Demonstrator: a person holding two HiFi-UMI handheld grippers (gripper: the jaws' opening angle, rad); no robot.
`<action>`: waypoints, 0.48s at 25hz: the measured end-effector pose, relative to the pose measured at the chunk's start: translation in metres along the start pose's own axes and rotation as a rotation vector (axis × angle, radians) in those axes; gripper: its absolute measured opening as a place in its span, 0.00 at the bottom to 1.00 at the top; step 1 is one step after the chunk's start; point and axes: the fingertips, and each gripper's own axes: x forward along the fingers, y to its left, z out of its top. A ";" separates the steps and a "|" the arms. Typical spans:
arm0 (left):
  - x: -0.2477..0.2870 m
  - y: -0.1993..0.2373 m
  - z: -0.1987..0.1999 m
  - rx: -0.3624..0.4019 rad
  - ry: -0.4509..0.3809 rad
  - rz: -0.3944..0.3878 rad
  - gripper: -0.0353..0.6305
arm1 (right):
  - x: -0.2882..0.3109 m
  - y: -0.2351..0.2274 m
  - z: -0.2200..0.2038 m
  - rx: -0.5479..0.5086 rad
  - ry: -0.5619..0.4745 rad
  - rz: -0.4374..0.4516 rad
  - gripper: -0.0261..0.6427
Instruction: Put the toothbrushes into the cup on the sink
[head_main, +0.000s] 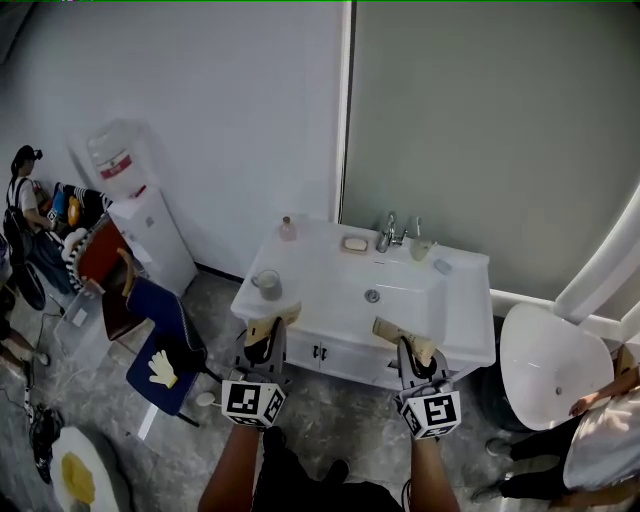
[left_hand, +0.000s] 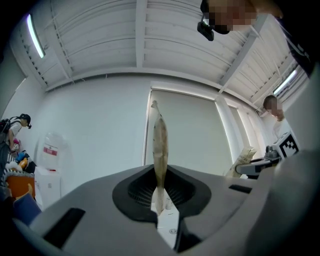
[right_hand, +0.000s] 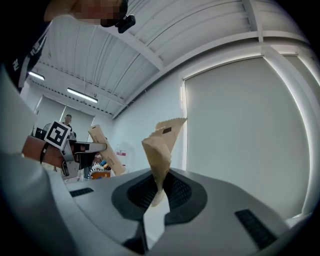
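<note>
A clear cup (head_main: 268, 284) stands on the left side of the white sink (head_main: 320, 290). My left gripper (head_main: 262, 337) hangs just in front of the sink's left edge, shut on a toothbrush in a brown paper packet (head_main: 272, 322). In the left gripper view that thin packet (left_hand: 160, 145) stands upright, edge-on, between the closed jaws of the left gripper (left_hand: 160, 192). My right gripper (head_main: 416, 356) is at the sink's front right, shut on a second paper-wrapped toothbrush (head_main: 392, 331). That twisted packet (right_hand: 161, 145) sticks up from the right gripper (right_hand: 157, 192).
A faucet (head_main: 390, 232), a soap dish (head_main: 354, 243) and a small bottle (head_main: 287, 228) line the sink's back. A water dispenser (head_main: 140, 215) and a blue chair (head_main: 165, 340) are at the left. A white toilet (head_main: 550, 365) and a person (head_main: 600, 440) are at the right.
</note>
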 end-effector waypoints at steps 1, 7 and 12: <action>0.001 0.013 0.000 0.003 -0.002 0.013 0.14 | 0.007 0.004 -0.001 0.000 0.001 0.003 0.11; 0.011 0.097 -0.008 0.007 -0.009 0.058 0.14 | 0.063 0.034 -0.007 -0.005 -0.001 0.000 0.11; 0.029 0.189 -0.019 -0.006 -0.004 0.036 0.14 | 0.132 0.075 -0.011 -0.006 -0.001 -0.041 0.11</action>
